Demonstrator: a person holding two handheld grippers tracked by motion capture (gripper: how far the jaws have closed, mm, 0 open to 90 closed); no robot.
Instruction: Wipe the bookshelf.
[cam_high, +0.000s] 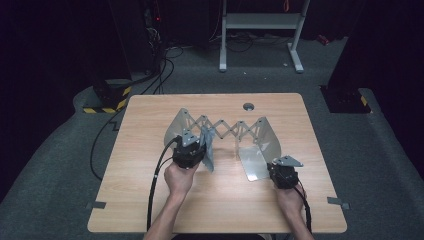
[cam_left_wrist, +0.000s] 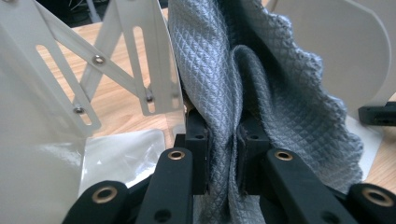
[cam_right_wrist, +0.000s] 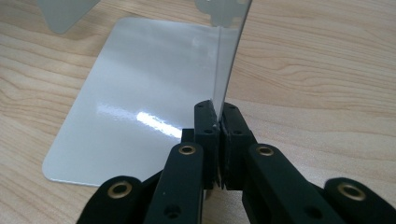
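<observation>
A white metal folding rack (cam_high: 231, 128) with a scissor lattice and two curved end plates stands mid-table. A grey quilted cloth (cam_high: 209, 150) hangs beside its left end plate (cam_high: 176, 127). My left gripper (cam_high: 196, 152) is shut on a fold of that cloth (cam_left_wrist: 261, 93), pinched between the jaws of the left gripper (cam_left_wrist: 225, 140). My right gripper (cam_high: 278, 170) is at the rack's right end. In the right gripper view, the right gripper (cam_right_wrist: 218, 123) is shut on the edge of the upright right end plate (cam_right_wrist: 229, 56), next to its flat glossy base (cam_right_wrist: 140, 93).
The wooden table (cam_high: 150, 200) has a round cable hole (cam_high: 248, 106) near its far edge. Tape marks (cam_high: 95, 205) sit at its near corners. Cables trail off the table's left side. A white desk frame (cam_high: 260, 22) stands on the floor behind.
</observation>
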